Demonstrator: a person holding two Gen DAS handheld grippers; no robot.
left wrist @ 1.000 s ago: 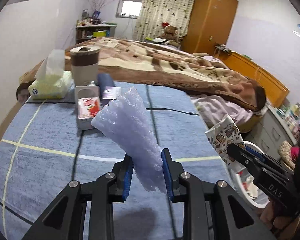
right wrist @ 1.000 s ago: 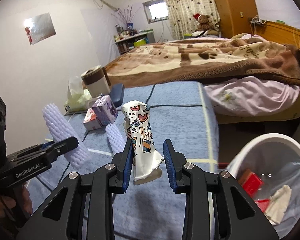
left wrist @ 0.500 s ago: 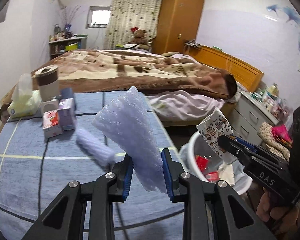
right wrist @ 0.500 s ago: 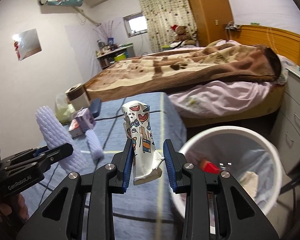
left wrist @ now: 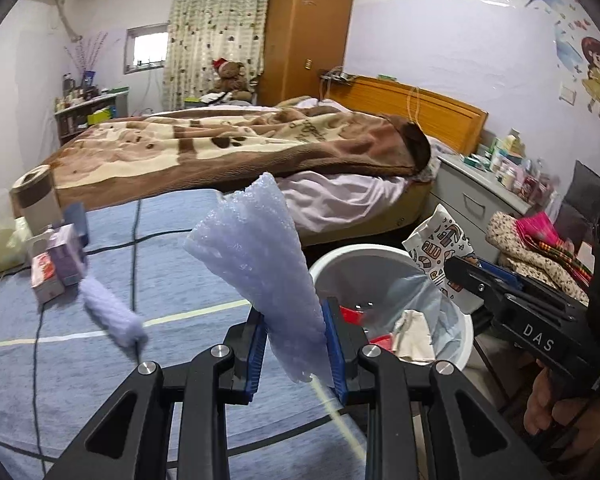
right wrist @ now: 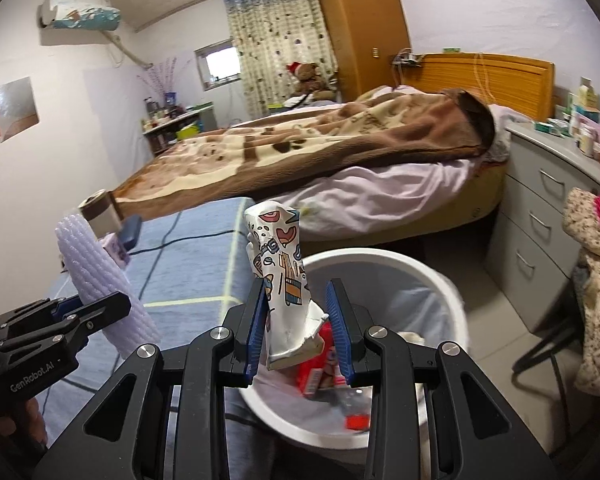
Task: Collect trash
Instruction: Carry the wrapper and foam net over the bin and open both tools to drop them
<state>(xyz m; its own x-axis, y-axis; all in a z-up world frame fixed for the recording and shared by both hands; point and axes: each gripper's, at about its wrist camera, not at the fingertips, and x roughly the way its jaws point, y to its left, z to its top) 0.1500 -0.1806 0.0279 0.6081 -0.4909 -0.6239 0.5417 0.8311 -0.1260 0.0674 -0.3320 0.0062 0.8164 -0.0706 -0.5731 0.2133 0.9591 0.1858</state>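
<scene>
Trash: bubble wrap clamped between the blue pads of the left gripper, held above the near right edge of the desk. Right gripper is closed on a crumpled printed paper wrapper, over the rim of the white bin. Bin is lined with a clear bag and holds red packaging. Desk surface: blue cloth with dark and pale lines; a second foam roll, small boxes and a cup lie far left. Bed with brown blanket beyond; grey drawer unit at right.
</scene>
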